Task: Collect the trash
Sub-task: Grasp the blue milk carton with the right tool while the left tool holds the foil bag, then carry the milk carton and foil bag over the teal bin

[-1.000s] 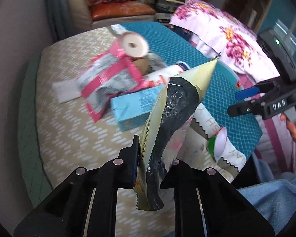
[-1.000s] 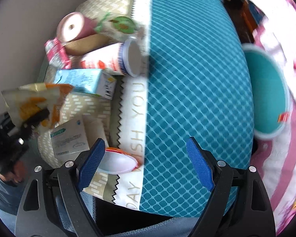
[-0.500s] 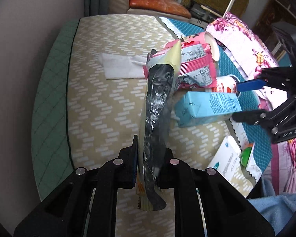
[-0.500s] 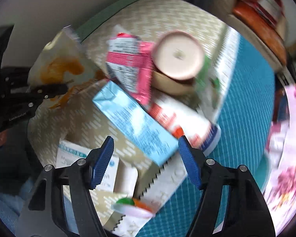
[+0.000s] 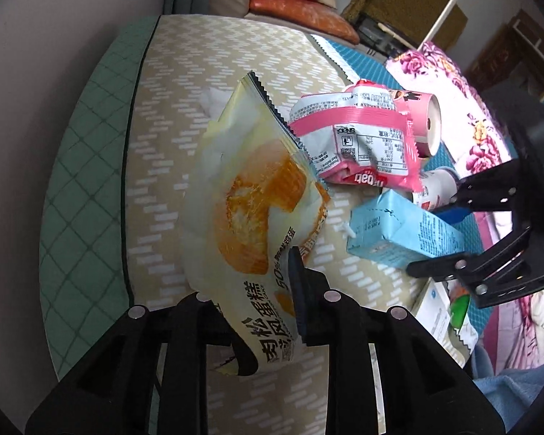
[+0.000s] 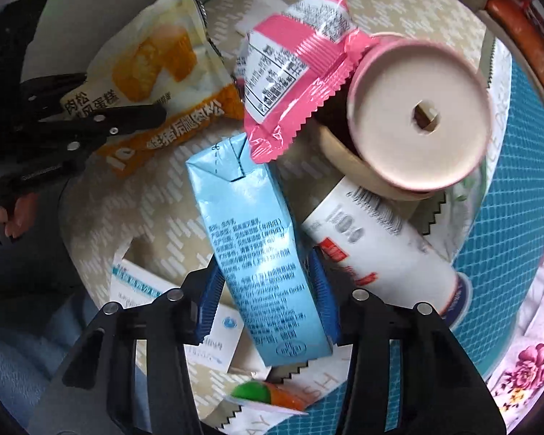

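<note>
Right gripper (image 6: 268,304) is closing onto the blue carton (image 6: 257,250); left gripper (image 5: 261,301) is loosening around the yellow wrapper (image 5: 250,217), risking dropping it

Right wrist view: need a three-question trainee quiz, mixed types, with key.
1. Multiple choice: what lies between the right gripper's pads? A) a pink wrapper B) the light blue carton C) a white bottle
2. True or false: the white bottle stands upright.
3. Short answer: which wrapper has a corner over the carton's top end?

Key: 1 B; the jaws have just been closing, with a pad on either side of the carton. 2 False; the white bottle lies on its side. 3 The pink wrapper.
</note>
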`<state>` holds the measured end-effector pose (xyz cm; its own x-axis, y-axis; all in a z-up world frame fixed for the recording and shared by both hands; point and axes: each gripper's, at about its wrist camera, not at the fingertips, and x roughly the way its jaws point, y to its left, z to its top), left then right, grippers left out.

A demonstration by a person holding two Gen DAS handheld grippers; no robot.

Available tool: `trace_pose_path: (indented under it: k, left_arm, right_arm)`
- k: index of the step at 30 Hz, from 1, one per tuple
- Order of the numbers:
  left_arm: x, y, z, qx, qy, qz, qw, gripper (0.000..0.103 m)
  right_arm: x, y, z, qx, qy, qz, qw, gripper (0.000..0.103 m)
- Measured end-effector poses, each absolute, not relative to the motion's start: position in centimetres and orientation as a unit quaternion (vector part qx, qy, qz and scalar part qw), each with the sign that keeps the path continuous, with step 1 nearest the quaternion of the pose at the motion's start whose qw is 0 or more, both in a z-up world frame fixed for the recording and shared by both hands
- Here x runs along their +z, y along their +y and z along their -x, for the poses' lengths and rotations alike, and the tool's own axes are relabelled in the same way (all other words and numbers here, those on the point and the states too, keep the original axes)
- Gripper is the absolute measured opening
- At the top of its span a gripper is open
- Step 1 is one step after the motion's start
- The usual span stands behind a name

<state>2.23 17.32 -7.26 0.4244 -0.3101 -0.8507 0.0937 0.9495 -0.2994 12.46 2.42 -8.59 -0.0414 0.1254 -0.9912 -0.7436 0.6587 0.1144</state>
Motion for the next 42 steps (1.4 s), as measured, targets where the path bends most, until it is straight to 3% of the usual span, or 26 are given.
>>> trace_pose_path:
  k: [13, 25, 32, 42]
  left_arm:
    - [-4.7, 16.9, 0.0, -0.1, 0.497, 0.111, 0.855, 0.02]
    - [1.2, 14.1, 1.6, -0.116, 0.454, 0.082, 0.879, 0.02]
    - [3.9, 8.8, 0.4, -0.157, 0.438, 0.059, 0.883, 0.02]
    - [3.5, -2.5, -3.6, -0.234, 0.453, 0.012, 0.86, 0.02]
  right_arm:
    - [-3.2, 0.0, -11.5, 0.341, 0.617, 0.105, 0.701, 0.041]
    - [2.1, -9.9, -10.5, 0.292, 0.562, -0.029, 0.773, 0.041]
    - [2.0, -17.1, -9.8, 0.234, 0.545, -0.109, 0.798, 0.041]
    - [1.9, -26.9, -8.2, 0.165, 0.514, -0.176, 0.824, 0.041]
